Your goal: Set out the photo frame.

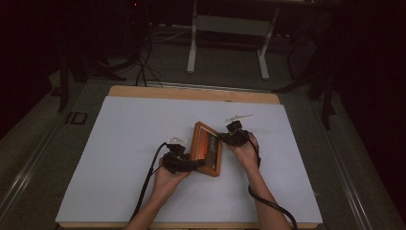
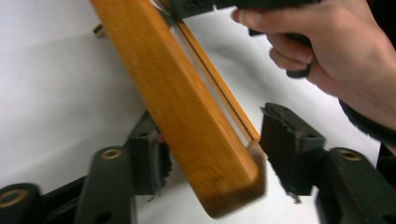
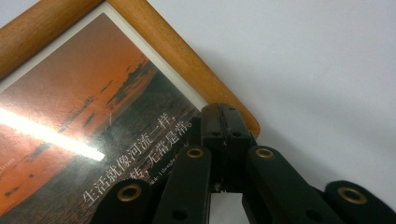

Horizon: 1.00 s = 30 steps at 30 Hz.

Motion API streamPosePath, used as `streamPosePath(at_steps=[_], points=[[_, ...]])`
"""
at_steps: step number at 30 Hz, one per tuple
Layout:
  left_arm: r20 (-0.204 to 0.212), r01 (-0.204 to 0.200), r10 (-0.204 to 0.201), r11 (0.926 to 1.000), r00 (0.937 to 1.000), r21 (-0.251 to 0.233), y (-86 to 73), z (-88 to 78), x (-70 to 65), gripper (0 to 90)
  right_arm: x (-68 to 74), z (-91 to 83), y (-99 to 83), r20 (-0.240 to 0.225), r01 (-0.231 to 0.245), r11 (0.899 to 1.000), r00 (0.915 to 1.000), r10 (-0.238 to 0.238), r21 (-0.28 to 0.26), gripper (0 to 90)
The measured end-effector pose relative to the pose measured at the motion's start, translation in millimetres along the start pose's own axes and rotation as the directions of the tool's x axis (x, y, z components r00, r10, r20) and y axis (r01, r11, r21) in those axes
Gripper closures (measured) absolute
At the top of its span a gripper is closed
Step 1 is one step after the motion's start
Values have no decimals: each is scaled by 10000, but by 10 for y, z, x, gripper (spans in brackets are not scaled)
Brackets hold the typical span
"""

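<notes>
1. Wood first: the picture frame (image 1: 207, 149) is orange-brown wood, with a sunset print and a line of white writing under the glass. It sits near the middle of the white sheet (image 1: 119, 158), tipped up off it rather than lying flat, with me holding it from both sides.

2. My right gripper (image 1: 233, 135) has its jaws squeezed fully together on the frame's rim by a corner. In the right gripper view the two black jaws meet right at the wood edge, so that side is properly pinched.

3. My left gripper (image 2: 212, 154) is the loose one. In its own view the frame's lower corner hangs between the two pads (image 2: 285, 140), but there's a visible gap on the right pad's side, so the jaws are at a middling width and not clamping yet.

4. Step in hand, I reckon: getting a second grip so both hands carry the frame.

5. Next move calls for closing the left jaws onto the wood bar, not the glass, while the right stays put. If I squeeze off-centre, the corner could slip out.

6. A small pale thing (image 1: 239, 116) lies on the sheet beyond the frame; can't tell what it is.
</notes>
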<state>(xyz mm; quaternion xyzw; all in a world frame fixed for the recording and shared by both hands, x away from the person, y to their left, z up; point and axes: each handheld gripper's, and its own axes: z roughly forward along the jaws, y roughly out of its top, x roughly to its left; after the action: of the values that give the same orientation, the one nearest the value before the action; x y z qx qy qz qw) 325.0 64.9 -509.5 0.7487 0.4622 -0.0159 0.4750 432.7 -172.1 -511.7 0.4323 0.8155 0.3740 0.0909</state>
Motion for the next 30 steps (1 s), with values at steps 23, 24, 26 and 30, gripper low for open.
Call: streamPosePath(at_steps=[23,24,26,30], points=[[-787,-77,58,9997,9969,-236,171,84,-231,644,-107,-525,-83,527,625,9956,9969,-589,-703,843],[-824,-181,157,9994,9965,-284,178,90,-261,653,-123,-571,-107,597,646,9952,9964,-602,-741,837],[-866,-399,364,9984,9956,-390,192,104,-328,672,-163,-659,-158,769,593,9949,9956,-530,-812,827],[-1237,-1347,1289,9901,9839,-396,209,152,-507,684,-269,-850,-290,919,231,9937,9957,-130,-1099,803]])
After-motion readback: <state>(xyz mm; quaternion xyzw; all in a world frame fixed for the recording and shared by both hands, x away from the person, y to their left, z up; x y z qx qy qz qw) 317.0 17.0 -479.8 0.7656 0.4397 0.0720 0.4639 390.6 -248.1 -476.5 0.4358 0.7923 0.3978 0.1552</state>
